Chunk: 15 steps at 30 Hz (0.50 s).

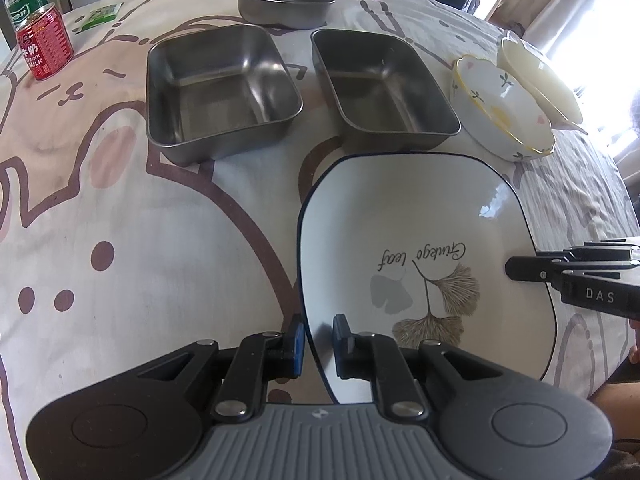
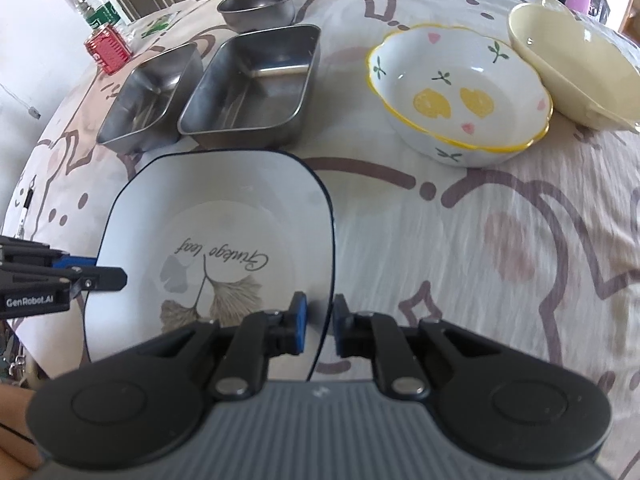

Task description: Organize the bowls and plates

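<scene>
White porcelain, dark-rimmed and printed with ginkgo leaves: the square plate lies near me on the cloth-covered worktop, and I have a gripper on each side of it. My left gripper straddles its left rim and my right gripper straddles its right rim. Both have their blue pads parted with the rim running between them, released rather than clenched, and I cannot tell whether any pad touches yet.

To do this well, I judge I should close both together and evenly, then lift level — glazed rim is slippery, and one side leading would tip the plate.

Beyond the plate, two rectangular steel trays stand side by side, with a round steel bowl farther off. To the right, a flower-painted bowl sits touching a cream bowl. All of them look empty. A red can stands far left.
</scene>
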Tool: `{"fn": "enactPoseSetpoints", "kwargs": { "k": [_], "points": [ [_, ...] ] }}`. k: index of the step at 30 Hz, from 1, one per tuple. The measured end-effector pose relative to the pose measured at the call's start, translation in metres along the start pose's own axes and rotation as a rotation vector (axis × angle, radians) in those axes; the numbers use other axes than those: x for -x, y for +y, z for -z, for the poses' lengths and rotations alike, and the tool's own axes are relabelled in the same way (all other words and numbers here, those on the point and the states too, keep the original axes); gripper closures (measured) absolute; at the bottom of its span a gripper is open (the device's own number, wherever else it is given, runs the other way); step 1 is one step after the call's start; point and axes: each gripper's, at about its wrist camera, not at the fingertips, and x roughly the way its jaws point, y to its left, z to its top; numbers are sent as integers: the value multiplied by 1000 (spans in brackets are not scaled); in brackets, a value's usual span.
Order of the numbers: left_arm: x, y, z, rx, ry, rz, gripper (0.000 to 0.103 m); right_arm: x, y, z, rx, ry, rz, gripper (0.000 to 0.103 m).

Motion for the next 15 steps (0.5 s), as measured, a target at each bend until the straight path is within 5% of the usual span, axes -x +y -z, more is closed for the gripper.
{"fn": "enactPoseSetpoints", "kwargs": {
  "k": [4,9,15],
  "points": [
    [0,0,0,5,-2,0,86,1,2,2,9,-3,12,86],
    [1,3,1,21,5,1,61,6,2,6,17,-10,8,82],
    [8,1,5,23,-24,4,30,22,-9,13,-22,-41,-28,50]
  ]
}}
